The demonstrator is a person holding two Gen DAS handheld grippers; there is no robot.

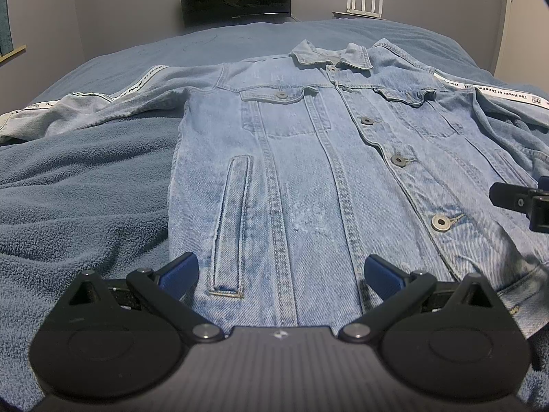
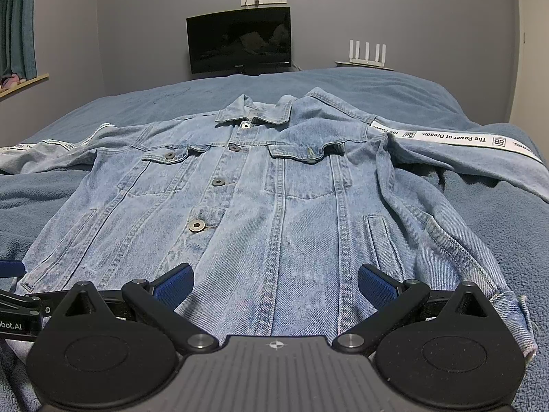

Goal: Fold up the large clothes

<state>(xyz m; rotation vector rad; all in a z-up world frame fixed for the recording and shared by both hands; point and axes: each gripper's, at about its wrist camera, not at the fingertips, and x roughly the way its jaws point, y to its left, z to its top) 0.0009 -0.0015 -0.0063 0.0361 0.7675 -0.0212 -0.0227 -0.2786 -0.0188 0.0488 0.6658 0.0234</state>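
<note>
Two grippers hover low over the hem of a denim jacket (image 1: 308,178) spread face-up on a bed (image 1: 85,199) covered with a blue fleece blanket. The jacket lies buttoned, collar pointing toward the far wall, both sleeves stretched out to the sides, each carrying a white printed tape (image 2: 456,139) along its length.

The left gripper (image 1: 281,274) sits released, its blue-padded fingers (image 1: 180,273) wide apart above the hem near the jacket's slit pocket (image 1: 231,226), with nothing between them. The right gripper (image 2: 276,283) is likewise spread open over the hem on the other side of the button placket, its pads (image 2: 375,285) clear of the cloth as far as the wrist view shows. Each tool appears at the edge of the other's camera, so the two lie side by side.

The jacket's right-hand edge in the right wrist view is rumpled, the side seam folded in loose ridges below the sleeve. Behind the bed stand a dark monitor (image 2: 240,39) against the grey wall and a white router (image 2: 367,55) with upright antennas. A curtain (image 2: 17,20) hangs at the left above a wooden sill.
</note>
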